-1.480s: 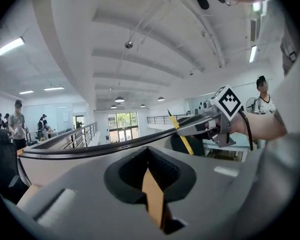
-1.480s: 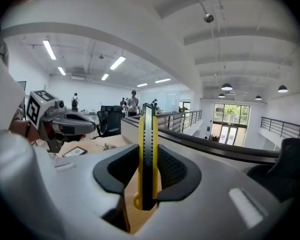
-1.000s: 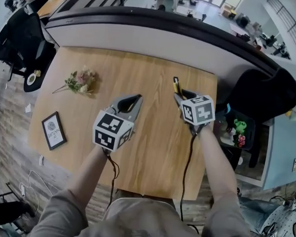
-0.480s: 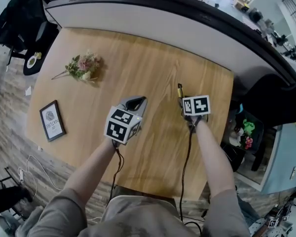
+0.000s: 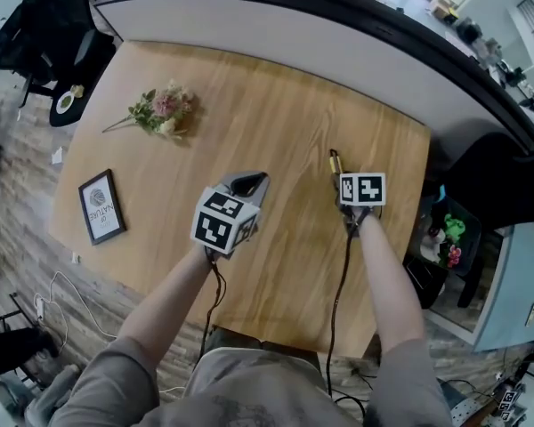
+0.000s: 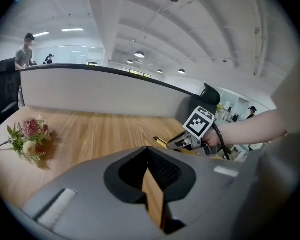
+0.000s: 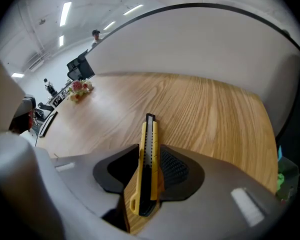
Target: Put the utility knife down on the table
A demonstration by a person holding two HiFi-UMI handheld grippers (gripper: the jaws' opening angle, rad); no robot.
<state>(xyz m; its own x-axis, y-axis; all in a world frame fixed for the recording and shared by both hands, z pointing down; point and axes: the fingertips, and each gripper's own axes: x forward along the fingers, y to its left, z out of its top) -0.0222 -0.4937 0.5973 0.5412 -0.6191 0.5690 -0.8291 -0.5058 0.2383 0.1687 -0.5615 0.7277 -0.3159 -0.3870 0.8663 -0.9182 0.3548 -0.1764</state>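
right hand-held gripper [image 7: 150, 156] clamped on yellow utility knife [image 7: 149, 134] | knife's long axis ran forward out of jaws, tip over counter [image 7: 215, 109] | left hand-held gripper [image 6: 152, 184] closed, empty, alongside

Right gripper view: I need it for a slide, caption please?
Right gripper clamps a yellow utility knife over the wooden table.

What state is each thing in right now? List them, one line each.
utility knife: clamped in the right hand-held gripper, pointing forward, not yet laid on the table
left hand-held gripper: jaws together, holding nothing
flower sprig: lying on the table
picture frame: lying flat on the table, face up
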